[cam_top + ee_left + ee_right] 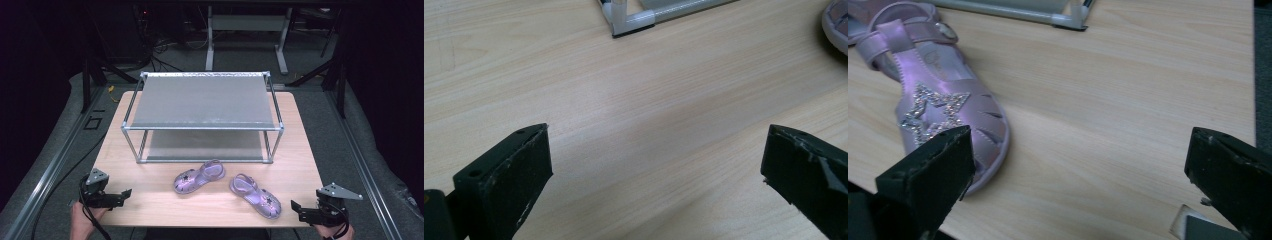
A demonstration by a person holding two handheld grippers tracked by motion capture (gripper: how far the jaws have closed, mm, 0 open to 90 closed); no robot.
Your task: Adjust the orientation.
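Both claws, left (125, 194) and right (296, 206), gape empty at the frame's bottom corners; two sandals (199, 176) lie lower centre, before the rack (202, 127).

We can read no text, label, brand or number in these pictures. On the insole of the purple sandal (940, 80), in the right gripper view, we see faint marks, but they are too blurred to read.
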